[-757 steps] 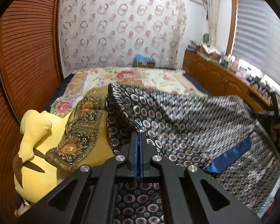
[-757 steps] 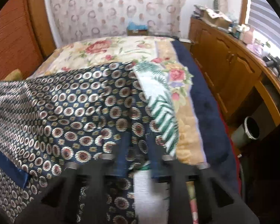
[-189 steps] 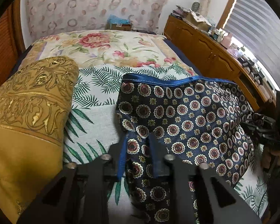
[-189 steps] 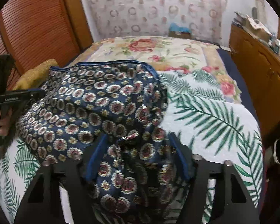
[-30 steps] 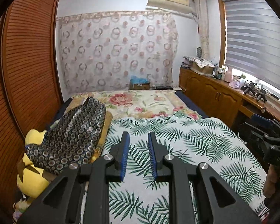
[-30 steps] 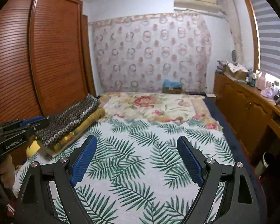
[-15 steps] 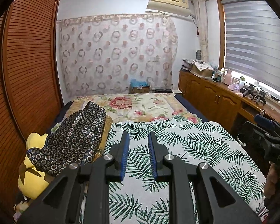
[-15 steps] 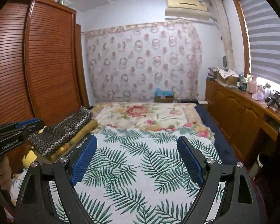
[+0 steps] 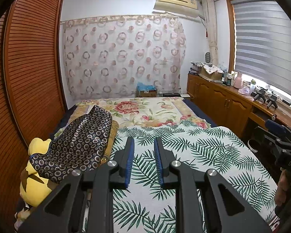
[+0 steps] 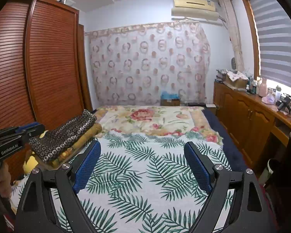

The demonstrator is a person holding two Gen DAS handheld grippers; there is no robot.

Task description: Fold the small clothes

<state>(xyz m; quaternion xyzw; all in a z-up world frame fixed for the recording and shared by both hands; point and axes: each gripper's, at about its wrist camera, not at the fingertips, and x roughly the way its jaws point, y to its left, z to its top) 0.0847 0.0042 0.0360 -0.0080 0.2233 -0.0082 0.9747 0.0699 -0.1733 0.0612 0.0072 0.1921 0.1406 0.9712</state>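
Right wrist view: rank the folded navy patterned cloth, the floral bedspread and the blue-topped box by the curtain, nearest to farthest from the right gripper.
From the right gripper:
1. Folded navy patterned cloth, left, on the stack at the bed's edge.
2. Floral bedspread, ahead, beyond the palm-leaf sheet.
3. Blue-topped box, farthest, against the curtain.

A dark navy garment printed with small round medallions (image 9: 81,145) is seen folded into a thick, flat bundle at the far left edge of the bed. It is laid on top of a folded mustard-gold patterned cloth (image 10: 83,138), and both are stacked over a yellow plush toy (image 9: 32,182), tilted slightly toward the near side.
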